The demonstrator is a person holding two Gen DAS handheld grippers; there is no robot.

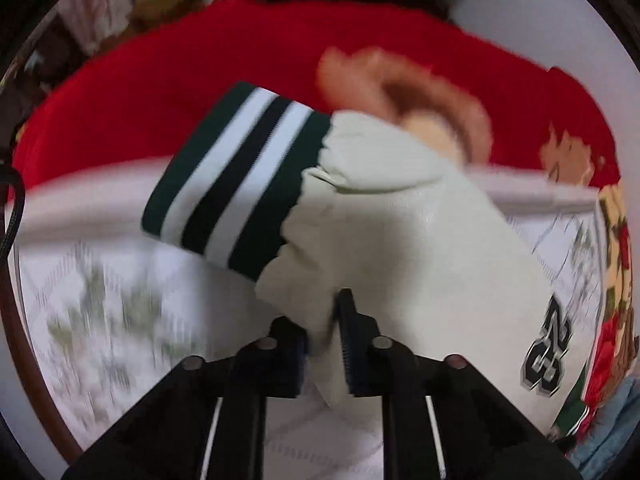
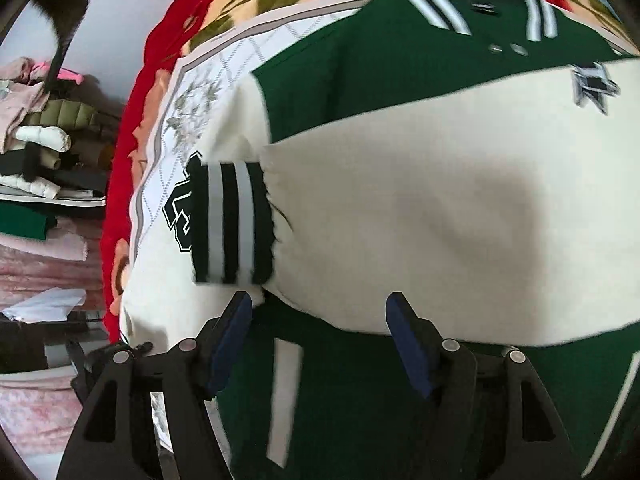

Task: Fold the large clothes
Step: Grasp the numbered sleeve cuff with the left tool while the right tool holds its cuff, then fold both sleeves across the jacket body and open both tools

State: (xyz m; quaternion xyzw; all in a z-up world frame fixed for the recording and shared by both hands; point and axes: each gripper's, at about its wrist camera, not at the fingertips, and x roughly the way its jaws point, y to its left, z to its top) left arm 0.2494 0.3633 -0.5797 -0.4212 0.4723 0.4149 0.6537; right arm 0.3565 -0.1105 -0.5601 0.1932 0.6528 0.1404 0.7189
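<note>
The left gripper [image 1: 322,344] has its two fingers pressed in on a fold of cream sleeve [image 1: 384,240], the fabric pinched between the dark pads and rising away from them. That sleeve ends in a ribbed cuff [image 1: 236,184] banded green, white and black, which sits up and to the left of the pinch, tilted. A black number patch [image 1: 548,356] shows on cream cloth at the right. Beneath lies a white sheet [image 1: 120,304] with a faint diamond and leaf print, blurred here, and past it a red blanket [image 1: 200,64] with flowers at its right edge; this looks like a bed rather than a worktop. The right gripper [image 2: 320,344] stands spread wide, its blue-padded fingers apart and holding nothing, poised just over the green body of the varsity jacket [image 2: 360,400]. Just ahead of it a cream sleeve lies folded across the jacket, its striped cuff close to the left finger, though whether they touch cannot be told. The jacket's green upper part with snap buttons [image 2: 508,49] and a star patch [image 2: 594,82] lies farther off. Off the bed's left side a pile of folded clothes [image 2: 40,140] is stacked.
</note>
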